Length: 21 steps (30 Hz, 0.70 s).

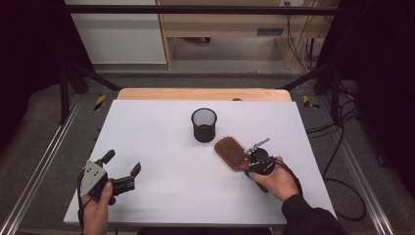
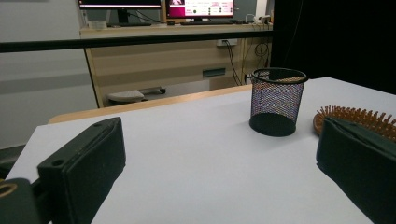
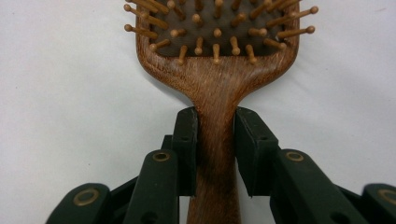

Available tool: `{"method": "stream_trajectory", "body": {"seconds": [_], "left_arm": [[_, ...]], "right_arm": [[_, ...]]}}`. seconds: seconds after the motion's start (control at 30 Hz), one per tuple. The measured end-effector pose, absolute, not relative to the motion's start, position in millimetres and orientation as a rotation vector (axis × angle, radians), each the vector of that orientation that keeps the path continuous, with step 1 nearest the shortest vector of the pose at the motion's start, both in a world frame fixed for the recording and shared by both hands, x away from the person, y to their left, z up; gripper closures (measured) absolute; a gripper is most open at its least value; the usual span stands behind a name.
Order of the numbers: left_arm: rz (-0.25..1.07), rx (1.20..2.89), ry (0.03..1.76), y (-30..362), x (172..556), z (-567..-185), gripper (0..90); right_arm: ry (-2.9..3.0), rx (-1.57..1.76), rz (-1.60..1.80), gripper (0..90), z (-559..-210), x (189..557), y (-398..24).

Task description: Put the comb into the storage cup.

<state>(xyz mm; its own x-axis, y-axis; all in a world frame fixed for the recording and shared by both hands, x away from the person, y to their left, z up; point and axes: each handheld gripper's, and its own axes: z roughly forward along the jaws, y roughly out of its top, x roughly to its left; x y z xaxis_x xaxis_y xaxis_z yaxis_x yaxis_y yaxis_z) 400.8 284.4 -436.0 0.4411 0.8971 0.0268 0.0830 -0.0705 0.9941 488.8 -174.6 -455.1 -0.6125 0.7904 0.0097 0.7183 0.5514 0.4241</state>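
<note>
grasp: right hand-held gripper (image 3: 215,140) apparently clamped on brown wooden paddle hairbrush (image 3: 215,70) handle | brush lies just right of black mesh cup (image 1: 203,125) | lift pending | left hand-held gripper (image 1: 123,169) wide, idle

The left gripper (image 1: 122,166) is black, with a grey three-cornered plate (image 1: 93,174) on top that has small dark screw holes in it. Its two jaws end in thick, flat black pads (image 2: 88,161) with a small round hole on the side. A thin black cable hangs down from it. The right gripper (image 3: 215,140) is black too, with blocky pads and arm links that have gold-coloured rings (image 3: 161,156) at the joints. The right hand (image 1: 274,182) comes out of a long black sleeve (image 1: 311,218).
</note>
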Motion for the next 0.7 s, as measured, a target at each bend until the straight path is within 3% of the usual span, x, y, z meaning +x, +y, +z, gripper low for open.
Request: {"method": "stream_trajectory", "body": {"seconds": [0.7], "left_arm": [[0.859, 1.501, 0.895, 281.9, 398.6, -433.5, 1.4]], "right_arm": [[2.617, 1.207, 0.599, 72.9, -455.0, 486.7, -175.0]]}}
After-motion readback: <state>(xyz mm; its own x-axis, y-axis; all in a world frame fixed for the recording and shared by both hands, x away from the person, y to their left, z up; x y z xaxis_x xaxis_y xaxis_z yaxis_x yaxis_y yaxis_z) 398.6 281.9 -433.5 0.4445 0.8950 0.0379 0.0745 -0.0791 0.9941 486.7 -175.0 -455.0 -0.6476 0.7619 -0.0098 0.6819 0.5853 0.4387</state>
